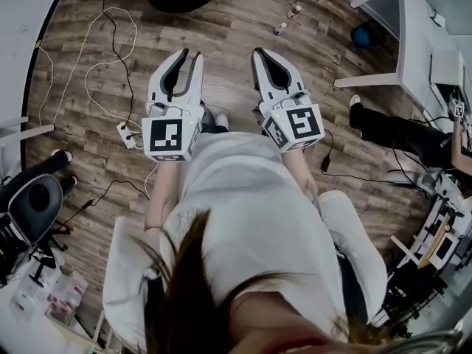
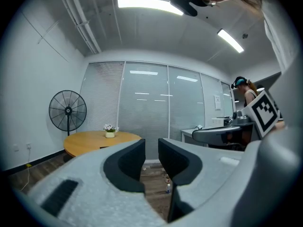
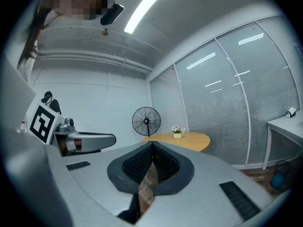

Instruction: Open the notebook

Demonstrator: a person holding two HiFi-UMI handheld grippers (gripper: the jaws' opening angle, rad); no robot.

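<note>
Over wood floor [image 1: 236, 28], left tongs [image 1: 189, 54] apart

Against the white wall, a black pedestal fan [image 2: 67, 111]. Just beside it, a round wooden table [image 2: 90, 143] bearing a small potted flower [image 2: 110, 132] (blossoms too small to tell apart). Behind both, a glass wall with lowered blinds [image 2: 142, 108]. Overhead, a lit ceiling strip [image 2: 149, 4]. Down on the plank floor [image 1: 243, 50], a looping white cable [image 1: 96, 57], a power strip [image 1: 127, 134], two small bottles [image 1: 295, 10] and a blue ball [image 1: 361, 37].
</note>
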